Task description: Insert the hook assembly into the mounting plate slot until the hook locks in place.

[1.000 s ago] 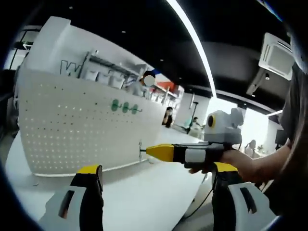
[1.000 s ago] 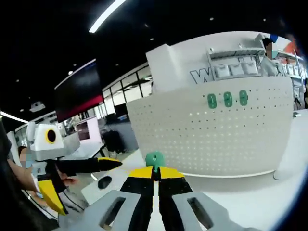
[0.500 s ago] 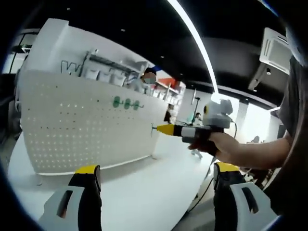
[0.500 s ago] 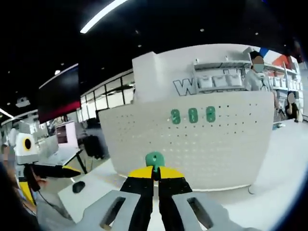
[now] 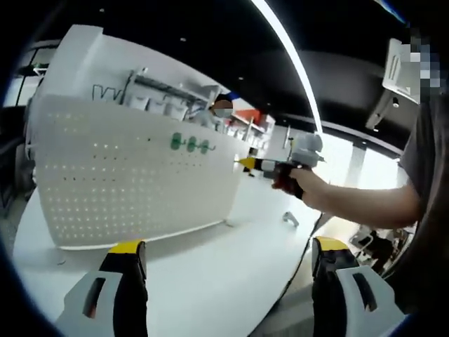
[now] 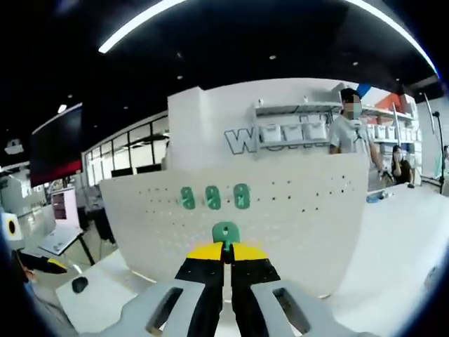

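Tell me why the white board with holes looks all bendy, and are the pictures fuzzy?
In the left gripper view the fisheye lens bows the white board, and the other gripper beside it is small and soft. In the right gripper view the board curves too, the ceiling light glares, and the green hook looks slightly blurred.

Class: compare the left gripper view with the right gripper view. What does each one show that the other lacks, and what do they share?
Left gripper view: the left gripper with its jaws wide apart, and a person's hand holding the right gripper out near the pegboard's edge.

Right gripper view: the right gripper shut on a green hook.

Both: the white pegboard carrying three green hooks and standing on the white table.
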`<state>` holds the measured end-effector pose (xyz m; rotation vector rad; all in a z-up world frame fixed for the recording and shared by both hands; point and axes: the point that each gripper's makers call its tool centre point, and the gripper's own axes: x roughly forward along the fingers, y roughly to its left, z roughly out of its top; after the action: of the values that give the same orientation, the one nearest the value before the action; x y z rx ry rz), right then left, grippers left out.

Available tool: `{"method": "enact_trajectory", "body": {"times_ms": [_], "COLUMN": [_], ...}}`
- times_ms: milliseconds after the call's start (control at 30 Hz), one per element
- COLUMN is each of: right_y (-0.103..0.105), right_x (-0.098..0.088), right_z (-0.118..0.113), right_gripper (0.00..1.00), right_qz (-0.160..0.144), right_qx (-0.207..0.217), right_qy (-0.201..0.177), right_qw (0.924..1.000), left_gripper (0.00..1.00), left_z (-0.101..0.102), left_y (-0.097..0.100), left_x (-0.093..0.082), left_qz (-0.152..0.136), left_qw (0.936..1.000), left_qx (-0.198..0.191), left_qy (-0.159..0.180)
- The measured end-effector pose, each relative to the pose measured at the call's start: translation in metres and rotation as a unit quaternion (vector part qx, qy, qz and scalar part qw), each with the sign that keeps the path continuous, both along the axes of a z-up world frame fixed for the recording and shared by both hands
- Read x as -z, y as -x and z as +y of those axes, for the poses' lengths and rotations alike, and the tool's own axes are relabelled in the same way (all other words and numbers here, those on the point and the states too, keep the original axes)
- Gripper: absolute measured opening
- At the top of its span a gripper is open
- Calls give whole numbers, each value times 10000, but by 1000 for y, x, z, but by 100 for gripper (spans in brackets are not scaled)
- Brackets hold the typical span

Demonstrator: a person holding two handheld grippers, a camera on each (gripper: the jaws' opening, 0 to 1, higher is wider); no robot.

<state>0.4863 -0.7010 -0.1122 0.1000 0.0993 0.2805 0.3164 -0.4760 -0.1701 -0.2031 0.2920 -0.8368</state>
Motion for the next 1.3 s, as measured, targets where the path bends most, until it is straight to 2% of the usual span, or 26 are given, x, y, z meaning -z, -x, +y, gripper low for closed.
{"method": "enact_trajectory", "body": {"times_ms": [33,100,300,600,933,1133,1300], "right_y": [-3,-8,-24,-50,-78,-95,-104], "right_x": [-6,-10,-22,-37,-42,-40,-38], "right_z": [-3,-12,-28,-34,-40,-37,-36], "right_gripper": [0,0,0,0,0,0,0], "right_qz": [-110,-146,-257,-464,-615,-644,-690], "right_qx": [-5,93,187,200,329,323,359], "right_qy": [-195,50,-126,-70,-254,-226,-140], "right_qw": [9997,9998,9994,9987,9972,9971,9969], "left_gripper": [99,99,98,98,97,97,96], "left_z": [1,5,11,21,28,30,32], "left_y": [-1,-1,0,-4,-5,-11,-15], "left_x": [3,9,11,14,21,19,22], "left_qz": [34,116,173,263,339,338,362], "left_qw": [10000,9999,9996,9986,9976,9971,9968], "left_qx": [-26,-78,-211,-445,-594,-676,-703], "left_qy": [-30,-90,-83,-56,-138,-76,-150]}}
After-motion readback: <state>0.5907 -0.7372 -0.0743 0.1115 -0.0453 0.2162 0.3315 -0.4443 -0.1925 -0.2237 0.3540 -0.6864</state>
